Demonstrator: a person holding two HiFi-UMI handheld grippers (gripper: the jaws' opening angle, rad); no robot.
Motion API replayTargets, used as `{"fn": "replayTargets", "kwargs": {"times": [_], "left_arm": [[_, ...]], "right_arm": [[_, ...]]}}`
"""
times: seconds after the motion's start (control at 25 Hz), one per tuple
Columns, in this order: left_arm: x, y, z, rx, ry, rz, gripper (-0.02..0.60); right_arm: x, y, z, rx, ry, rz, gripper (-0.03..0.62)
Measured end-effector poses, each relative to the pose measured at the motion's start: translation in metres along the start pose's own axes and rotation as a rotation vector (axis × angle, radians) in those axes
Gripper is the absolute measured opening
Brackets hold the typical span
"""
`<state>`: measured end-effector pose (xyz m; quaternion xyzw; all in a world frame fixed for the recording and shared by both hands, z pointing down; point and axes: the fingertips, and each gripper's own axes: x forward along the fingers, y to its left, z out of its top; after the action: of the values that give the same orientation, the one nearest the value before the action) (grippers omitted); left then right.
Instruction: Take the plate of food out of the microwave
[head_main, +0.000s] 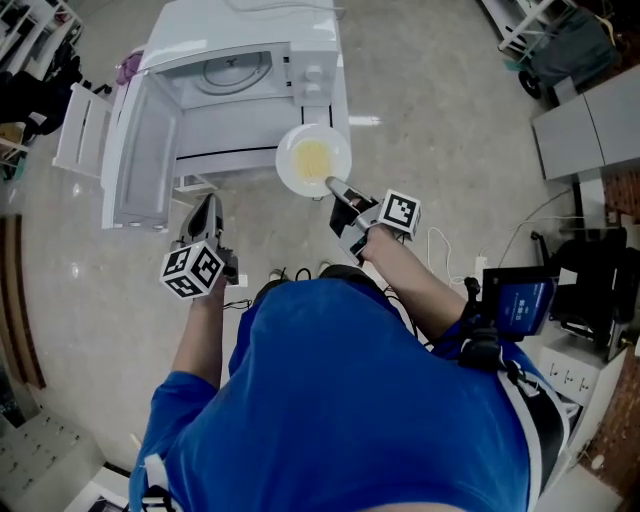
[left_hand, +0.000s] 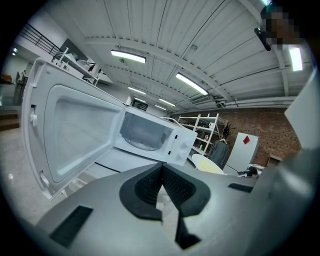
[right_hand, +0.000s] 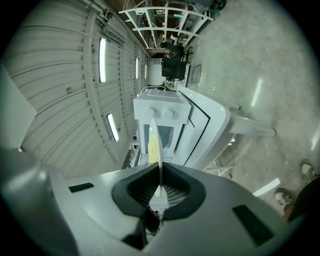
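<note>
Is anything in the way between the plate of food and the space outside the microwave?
Nothing visible does. The round white plate of yellow food is already outside the white microwave oven, in front of its control panel, its rim clamped in the right gripper. The open door hangs to the left, away from it.

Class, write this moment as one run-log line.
phase: plate out of microwave | right gripper: shut on plate rim | left gripper: shut, empty | door: open
</note>
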<state>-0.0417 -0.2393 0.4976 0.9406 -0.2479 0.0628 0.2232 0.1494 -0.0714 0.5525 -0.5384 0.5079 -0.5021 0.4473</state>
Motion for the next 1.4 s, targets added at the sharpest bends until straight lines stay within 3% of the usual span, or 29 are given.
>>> {"fn": "replayTargets", "kwargs": {"times": [0.52,1.4], "left_arm": [[-0.022,0.017,-0.002,-0.022,0.004,-0.07,0.011],[-0.029,0.025,-0.003,-0.017,0.015,-0.084,0.011]], "right_arm": [[-0.003,0.01,-0.031,-0.025,-0.053,-0.003,0.018],[0.006,0.014,-0.045,-0.032,-0.044,0.003,0.018]]}}
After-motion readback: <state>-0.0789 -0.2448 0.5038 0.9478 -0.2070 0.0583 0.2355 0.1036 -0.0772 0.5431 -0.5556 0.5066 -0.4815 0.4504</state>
